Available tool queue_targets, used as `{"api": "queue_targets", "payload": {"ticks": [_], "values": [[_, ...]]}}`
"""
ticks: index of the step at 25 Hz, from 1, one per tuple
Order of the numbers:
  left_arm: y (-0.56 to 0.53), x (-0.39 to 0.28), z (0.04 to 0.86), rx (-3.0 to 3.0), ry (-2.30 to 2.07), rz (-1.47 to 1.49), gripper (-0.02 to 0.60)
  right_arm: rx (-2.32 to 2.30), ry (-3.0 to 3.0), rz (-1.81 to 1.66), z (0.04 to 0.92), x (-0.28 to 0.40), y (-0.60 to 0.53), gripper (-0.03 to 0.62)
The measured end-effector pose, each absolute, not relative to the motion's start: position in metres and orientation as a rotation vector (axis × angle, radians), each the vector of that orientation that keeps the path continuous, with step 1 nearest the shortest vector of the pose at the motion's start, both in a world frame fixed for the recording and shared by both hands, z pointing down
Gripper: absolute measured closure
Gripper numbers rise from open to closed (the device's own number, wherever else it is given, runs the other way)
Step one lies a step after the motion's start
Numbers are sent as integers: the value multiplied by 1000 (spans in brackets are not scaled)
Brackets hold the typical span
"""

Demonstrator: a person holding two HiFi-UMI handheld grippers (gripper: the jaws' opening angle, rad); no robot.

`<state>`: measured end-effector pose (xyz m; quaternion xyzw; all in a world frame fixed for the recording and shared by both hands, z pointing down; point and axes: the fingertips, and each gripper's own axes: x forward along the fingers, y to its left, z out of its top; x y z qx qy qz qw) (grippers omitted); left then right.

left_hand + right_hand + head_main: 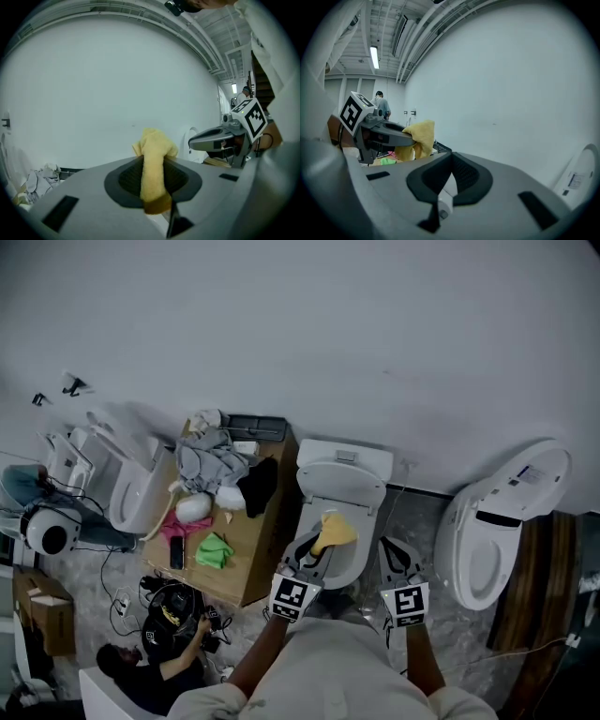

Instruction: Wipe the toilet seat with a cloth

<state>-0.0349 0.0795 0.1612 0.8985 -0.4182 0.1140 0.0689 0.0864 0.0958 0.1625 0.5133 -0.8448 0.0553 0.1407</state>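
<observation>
While left tool (316,549) pinches yellow cloth (336,532) over toilet (343,482), right tool (400,557) seemingly closed, empty.

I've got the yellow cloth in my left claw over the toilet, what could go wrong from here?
1. The yellow cloth is pinched in the left claw as a narrow bunch above the toilet bowl; if it slips, it may drop in.
2. Little cloth sticks out past the claw, so its hard tips might scrape the toilet seat.
3. The right claw, shut and empty, is close and could bump the left.
</observation>
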Motion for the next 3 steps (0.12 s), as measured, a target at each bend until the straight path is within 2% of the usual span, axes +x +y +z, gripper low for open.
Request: {"api": "queue_targets", "payload": {"ticks": [3], "values": [[77, -31, 156, 2723, -1251, 336, 480, 1496, -2443, 148, 156, 87, 94, 588]]}}
